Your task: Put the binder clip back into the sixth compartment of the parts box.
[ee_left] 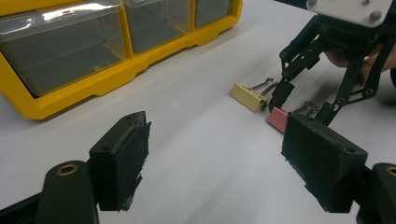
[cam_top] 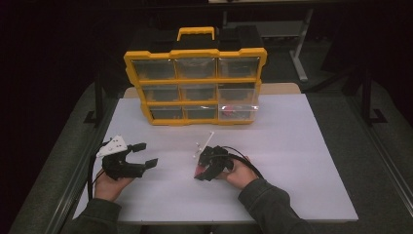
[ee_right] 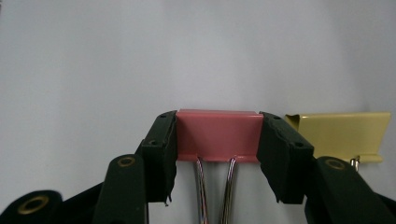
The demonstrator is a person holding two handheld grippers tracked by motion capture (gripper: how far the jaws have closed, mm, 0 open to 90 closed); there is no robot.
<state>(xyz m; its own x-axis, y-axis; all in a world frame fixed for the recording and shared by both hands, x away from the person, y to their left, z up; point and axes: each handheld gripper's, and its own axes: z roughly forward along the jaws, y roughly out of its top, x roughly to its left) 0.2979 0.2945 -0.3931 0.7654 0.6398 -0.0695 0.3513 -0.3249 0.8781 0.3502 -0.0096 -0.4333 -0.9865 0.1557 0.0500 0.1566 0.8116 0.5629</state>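
A pink binder clip (ee_right: 217,133) lies flat on the white table top (cam_top: 292,146), its wire handles pointing back toward my right gripper (ee_right: 217,154). The black pads touch both ends of the clip's body, so the gripper is shut on it. Beside it lies a pale yellow binder clip (ee_right: 341,130), apart from the jaws. In the left gripper view the pink clip (ee_left: 277,115) and yellow clip (ee_left: 247,96) sit under the right gripper (ee_left: 301,108). My left gripper (cam_top: 146,154) rests at the table's left, open (ee_left: 215,158), nothing between its pads.
A yellow organizer (cam_top: 195,52) with clear drawers stands upright at the back middle of the table; its lower right drawer (cam_top: 236,112) holds red items. In the left gripper view the organizer's frame (ee_left: 93,84) is near on the left. Dark floor surrounds the table.
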